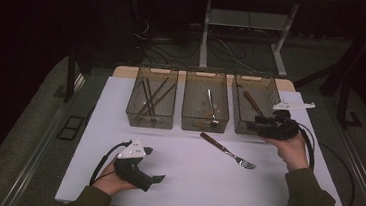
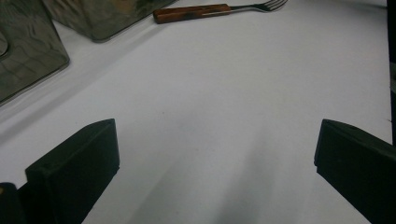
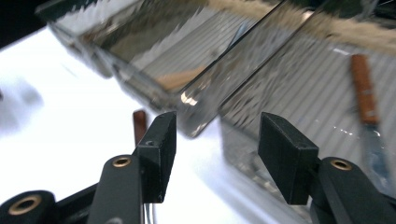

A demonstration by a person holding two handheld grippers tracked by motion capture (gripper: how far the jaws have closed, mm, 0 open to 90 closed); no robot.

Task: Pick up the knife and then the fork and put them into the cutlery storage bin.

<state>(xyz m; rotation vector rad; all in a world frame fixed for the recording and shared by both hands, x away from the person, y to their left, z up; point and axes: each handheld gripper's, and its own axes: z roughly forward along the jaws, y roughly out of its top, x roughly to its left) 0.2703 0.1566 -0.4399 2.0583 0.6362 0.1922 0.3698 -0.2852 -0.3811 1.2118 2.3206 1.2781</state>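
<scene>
A wood-handled fork [image 1: 228, 150] lies flat on the white table [image 1: 184, 178], near the middle bin [image 1: 206, 106]. The right gripper [image 1: 264, 121] hovers level at the right bin's [image 1: 253, 109] near edge, jaws parted, empty. The left gripper [image 1: 158, 166] rests near-left, jaws wide, empty.

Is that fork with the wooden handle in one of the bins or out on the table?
Out: the fork lies flat on the white table, in front of the bins.
</scene>
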